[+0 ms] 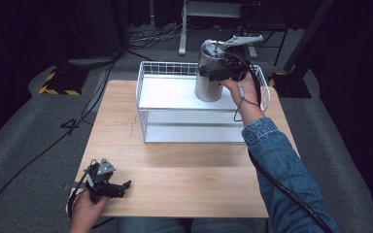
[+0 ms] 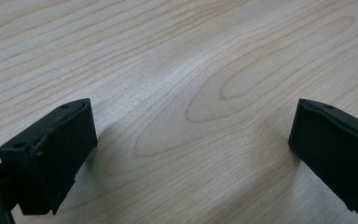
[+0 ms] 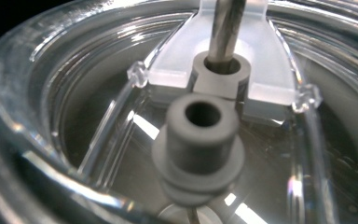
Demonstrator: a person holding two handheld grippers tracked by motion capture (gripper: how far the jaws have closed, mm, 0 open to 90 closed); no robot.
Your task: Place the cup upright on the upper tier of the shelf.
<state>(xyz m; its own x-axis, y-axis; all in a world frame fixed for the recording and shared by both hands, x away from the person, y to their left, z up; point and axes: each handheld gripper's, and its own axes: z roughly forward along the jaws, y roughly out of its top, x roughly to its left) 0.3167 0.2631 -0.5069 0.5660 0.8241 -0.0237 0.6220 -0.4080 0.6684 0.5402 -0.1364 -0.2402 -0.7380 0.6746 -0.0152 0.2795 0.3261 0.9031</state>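
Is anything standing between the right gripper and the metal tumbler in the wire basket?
No. The right gripper is already at the metal tumbler, against its upper side. The tumbler stands inside the wire basket, nothing visible between them.

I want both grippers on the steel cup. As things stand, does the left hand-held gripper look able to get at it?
Probably yes: the left hand-held gripper rests open at the near table edge, with bare wood between it and the white wire basket where the shiny steel cylindrical cup stands.
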